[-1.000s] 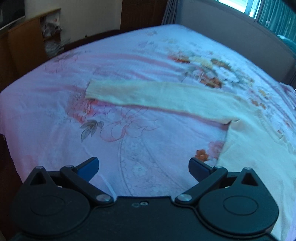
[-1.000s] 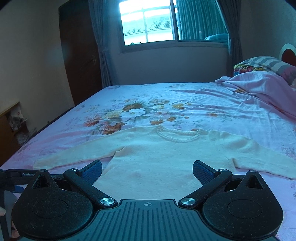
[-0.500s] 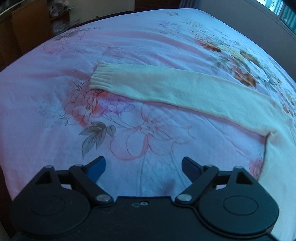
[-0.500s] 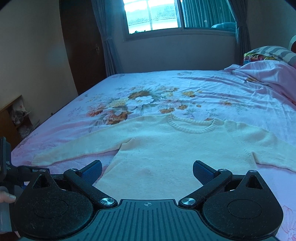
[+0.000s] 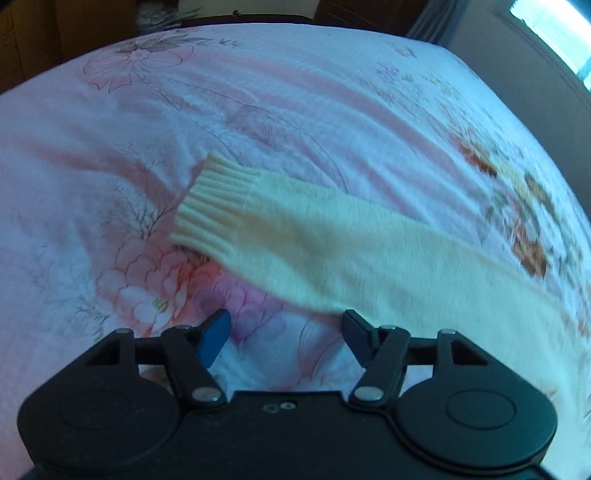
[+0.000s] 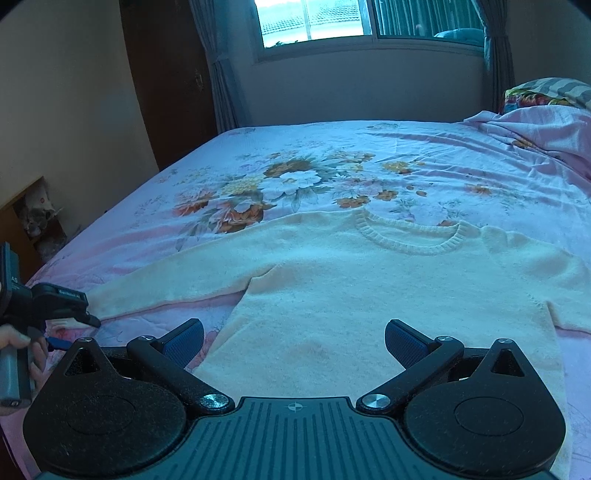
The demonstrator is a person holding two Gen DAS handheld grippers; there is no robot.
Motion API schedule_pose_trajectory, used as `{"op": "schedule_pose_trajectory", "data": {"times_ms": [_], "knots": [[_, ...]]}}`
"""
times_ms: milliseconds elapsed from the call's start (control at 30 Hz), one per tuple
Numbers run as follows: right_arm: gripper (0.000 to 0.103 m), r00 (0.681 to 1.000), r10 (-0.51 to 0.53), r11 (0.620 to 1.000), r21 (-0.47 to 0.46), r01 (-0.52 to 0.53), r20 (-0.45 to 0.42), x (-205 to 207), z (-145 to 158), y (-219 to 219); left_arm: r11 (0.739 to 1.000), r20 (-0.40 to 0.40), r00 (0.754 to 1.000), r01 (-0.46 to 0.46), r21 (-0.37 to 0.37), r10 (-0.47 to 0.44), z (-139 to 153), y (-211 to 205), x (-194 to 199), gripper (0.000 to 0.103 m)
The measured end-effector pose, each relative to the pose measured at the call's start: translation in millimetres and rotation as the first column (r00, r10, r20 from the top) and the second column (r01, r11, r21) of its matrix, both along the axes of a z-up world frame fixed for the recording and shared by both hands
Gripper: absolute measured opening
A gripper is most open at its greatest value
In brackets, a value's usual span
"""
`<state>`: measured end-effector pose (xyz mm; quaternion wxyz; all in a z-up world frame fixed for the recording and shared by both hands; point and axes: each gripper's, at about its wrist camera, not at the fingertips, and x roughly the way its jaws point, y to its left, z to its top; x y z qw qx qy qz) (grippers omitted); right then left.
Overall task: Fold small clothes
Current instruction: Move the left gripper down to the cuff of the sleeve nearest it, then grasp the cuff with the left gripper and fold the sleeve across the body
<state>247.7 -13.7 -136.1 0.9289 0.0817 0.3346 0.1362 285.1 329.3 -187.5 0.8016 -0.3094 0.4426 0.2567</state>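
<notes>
A cream knit sweater (image 6: pixel 369 291) lies flat and face up on the floral bedsheet, neckline away from me and both sleeves spread out. Its left sleeve (image 5: pixel 332 251) runs across the left wrist view, with the ribbed cuff (image 5: pixel 214 206) at its left end. My left gripper (image 5: pixel 284 332) is open and empty, close above the sheet just in front of the sleeve's near edge. My right gripper (image 6: pixel 293 339) is open and empty, hovering over the sweater's lower hem. The left gripper also shows in the right wrist view (image 6: pixel 55 332), held at the far left by the sleeve end.
The bed (image 6: pixel 184 236) has a pink floral sheet. A rumpled pink blanket (image 6: pixel 535 133) and a pillow (image 6: pixel 546 90) lie at the right. A wooden shelf (image 6: pixel 33 218) stands beside the bed on the left. A window (image 6: pixel 369 18) and curtains are behind.
My left gripper has moved forward and down toward the sleeve cuff, which now looms large. My right gripper has moved closer over the sweater's body. Both stay open.
</notes>
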Motion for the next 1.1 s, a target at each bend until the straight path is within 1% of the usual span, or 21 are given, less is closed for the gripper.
{"op": "schedule_pose_trajectory", "data": {"times_ms": [100, 133, 167, 200, 233, 267, 300, 367, 400, 433, 467, 533, 567, 633, 700, 733, 800, 867, 900, 1000, 1100], "knots": [[0.103, 1.0, 0.001, 1.0, -0.001, -0.001, -0.006, 4.4, -3.8, 1.3, 0.998, 0.052, 0.998, -0.043, -0.054, 0.046, -4.1, 10.8, 5.7, 0.06], [0.103, 1.0, 0.0, 1.0, 0.001, 0.0, -0.01, 5.5, -5.2, 1.1, 0.996, 0.07, 0.995, -0.06, -0.068, 0.065, -5.3, 14.9, 7.7, 0.052], [0.103, 1.0, -0.002, 1.0, 0.001, 0.002, -0.013, 6.6, -6.6, 0.7, 0.994, 0.084, 0.993, -0.075, -0.08, 0.082, -6.6, 18.4, 9.2, 0.039], [0.103, 1.0, -0.004, 1.0, 0.001, 0.004, -0.016, 7.8, -8.0, 0.3, 0.992, 0.098, 0.991, -0.086, -0.096, 0.095, -8.5, 21.8, 10.7, 0.034], [0.103, 1.0, -0.006, 1.0, 0.002, 0.006, -0.022, 8.7, -9.7, -0.1, 0.988, 0.106, 0.988, -0.099, -0.117, 0.111, -10.5, 26.0, 11.2, 0.026], [0.103, 1.0, -0.007, 1.0, 0.003, 0.007, -0.027, 9.6, -11.2, -0.1, 0.984, 0.116, 0.985, -0.114, -0.136, 0.13, -12.0, 29.2, 10.6, 0.021], [0.103, 0.999, -0.009, 1.0, 0.005, 0.009, -0.03, 10.1, -12.5, -0.9, 0.98, 0.129, 0.981, -0.126, -0.154, 0.146, -13.5, 32.2, 9.7, 0.019], [0.103, 0.999, -0.012, 1.0, 0.004, 0.012, -0.037, 11.4, -15.1, -1.7, 0.975, 0.148, 0.975, -0.143, -0.169, 0.169, -15.3, 36.3, 8.7, 0.006], [0.103, 0.999, -0.013, 1.0, 0.004, 0.014, -0.042, 12.2, -16.3, -2.5, 0.973, 0.158, 0.971, -0.152, -0.172, 0.18, -15.3, 37.3, 8.5, 0.004], [0.103, 0.999, -0.018, 1.0, 0.007, 0.018, -0.047, 13.4, -17.8, -3.5, 0.975, 0.167, 0.969, -0.155, -0.157, 0.181, -13.3, 37.2, 8.7, 0.001], [0.103, 0.998, -0.023, 1.0, 0.01, 0.023, -0.053, 14.1, -18.8, -4.8, 0.98, 0.178, 0.969, -0.148, -0.133, 0.17, -9.2, 34.8, 9.4, 0.001], [0.103, 0.998, -0.03, 0.999, 0.024, 0.032, -0.061, 13.9, -19.8, -9.3, 0.99, 0.214, 0.968, -0.115, -0.081, 0.13, 4.9, 24.9, 11.6, 0.001], [0.103, 0.997, -0.037, 0.999, 0.027, 0.039, -0.064, 13.9, -20.2, -11.7, 0.995, 0.242, 0.966, -0.085, -0.051, 0.094, 15.3, 16.8, 14.6, 0.001], [0.103, 0.997, -0.05, 0.998, 0.033, 0.052, -0.066, 13.2, -20.6, -17.3, 0.999, 0.299, 0.954, 0.013, 0.046, -0.026, 42.3, -8.7, 25.8, 0.001], [0.103, 0.996, -0.061, 0.997, 0.043, 0.064, -0.069, 11.4, -19.9, -23.7, 0.987, 0.338, 0.929, 0.117, 0.114, -0.15, 67.0, -39.3, 43.8, 0.001], [0.103, 0.995, -0.068, 0.996, 0.047, 0.071, -0.067, 9.9, -19.3, -27.0, 0.976, 0.356, 0.911, 0.17, 0.139, -0.21, 79.1, -57.5, 54.5, 0.001], [0.103, 0.995, -0.082, 0.995, 0.049, 0.085, -0.064, 6.6, -17.7, -34.1, 0.945, 0.382, 0.865, 0.278, 0.174, -0.325, 98.4, -96.0, 75.3, 0.001], [0.103, 0.993, -0.096, 0.994, 0.051, 0.099, -0.062, 3.5, -17.0, -42.3, 0.894, 0.394, 0.803, 0.393, 0.214, -0.448, 113.0, -146.5, 91.4, 0.001], [0.103, 0.993, -0.104, 0.993, 0.05, 0.108, -0.062, 2.3, -17.0, -47.1, 0.861, 0.396, 0.765, 0.454, 0.23, -0.509, 116.5, -172.4, 96.6, 0.001], [0.103, 0.988, -0.141, 0.989, 0.041, 0.143, -0.065, -1.7, -18.4, -66.8, 0.73, 0.367, 0.635, 0.637, 0.249, -0.68, 110.1, -248.2, 101.0, 0.001], [0.103, 0.979, -0.19, 0.981, 0.029, 0.193, -0.078, -6.6, -23.0, -92.8, 0.548, 0.282, 0.484, 0.805, 0.229, -0.828, 79.0, -315.4, 86.7, 0.001]]}}
